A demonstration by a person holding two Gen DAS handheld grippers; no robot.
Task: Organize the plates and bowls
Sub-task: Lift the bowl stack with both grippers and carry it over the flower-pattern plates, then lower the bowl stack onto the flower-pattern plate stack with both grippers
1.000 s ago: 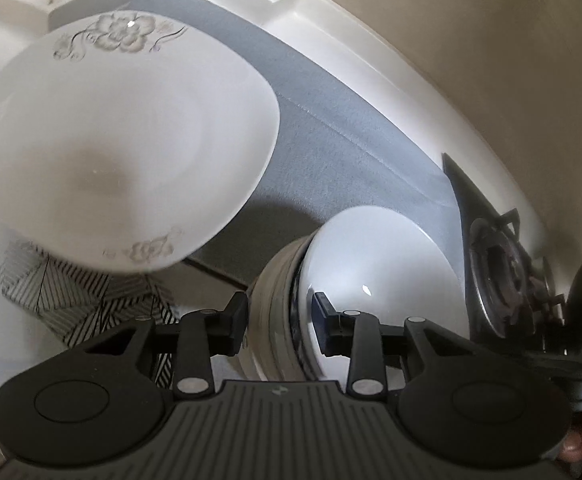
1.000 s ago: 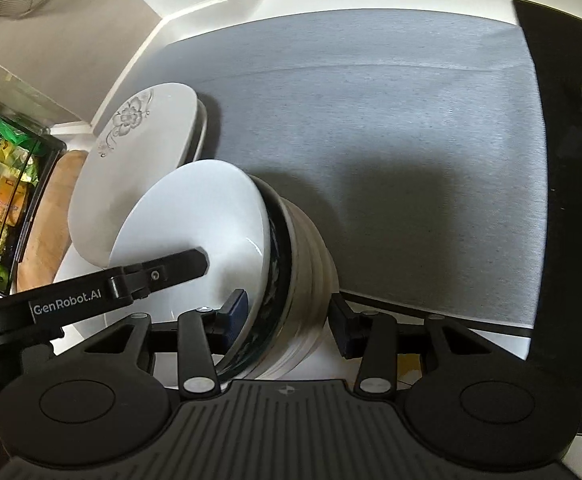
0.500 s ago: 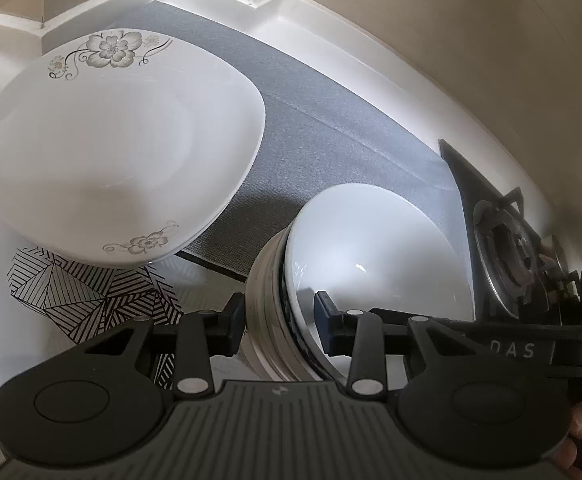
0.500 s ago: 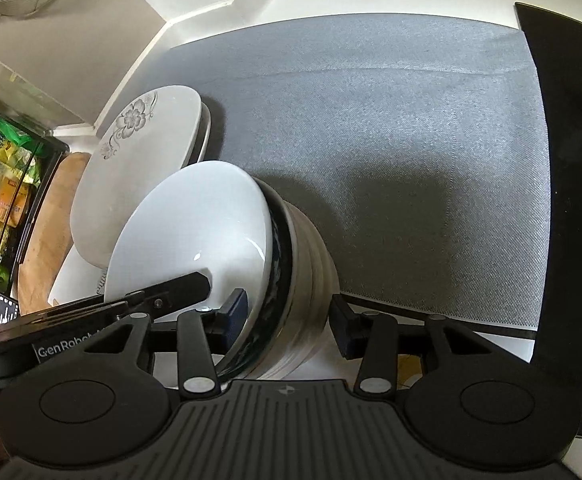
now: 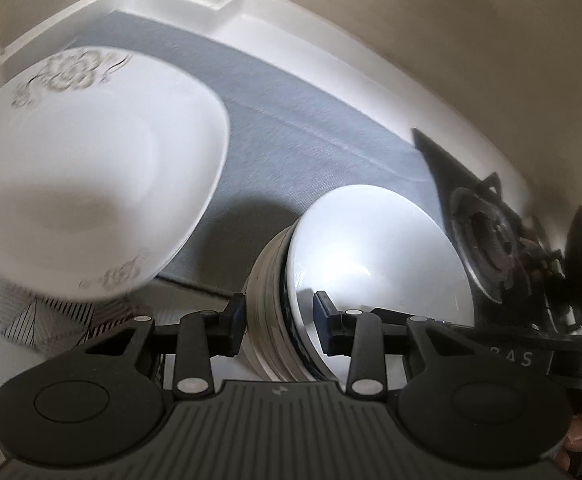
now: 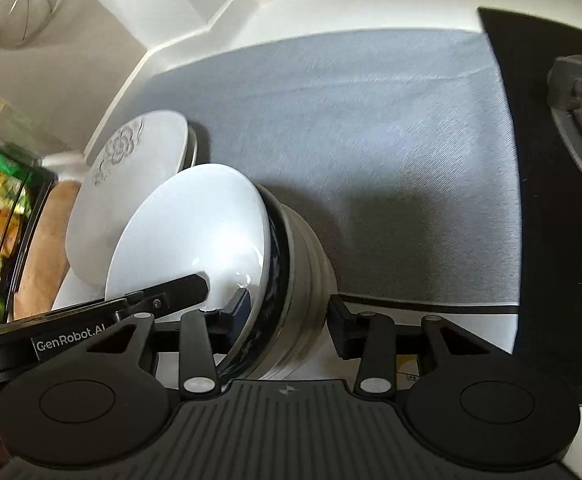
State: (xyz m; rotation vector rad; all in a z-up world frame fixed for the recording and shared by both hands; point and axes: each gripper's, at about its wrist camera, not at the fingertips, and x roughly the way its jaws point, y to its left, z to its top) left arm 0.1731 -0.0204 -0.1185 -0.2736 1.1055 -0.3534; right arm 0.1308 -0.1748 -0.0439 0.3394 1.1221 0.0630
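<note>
A stack of nested bowls [image 5: 287,300] tips on its side at the front edge of the surface [image 6: 487,324], just where a grey mat [image 6: 351,152] ends. The innermost bowl is plain white and glossy, the next has a dark rim, and the outer ones are cream. Your left tool [image 5: 279,322] straddles one side of the stack's rim, one finger against the cream outside and the other inside the white bowl, clenched on the bowls. Your right tool [image 6: 287,322] straddles the opposite side; its inner finger sits in the white bowl, while the outer finger stands just clear of the cream wall, so you cannot tell whether that grip is firm. Just beside the stack, toward the left end of the surface, a white square plate [image 5: 91,184] with grey flower prints rests on another plate. Under its near edge lies a striped black-and-white cloth [image 5: 43,316]. At the right end sits a black gas hob [image 6: 563,184].
</note>
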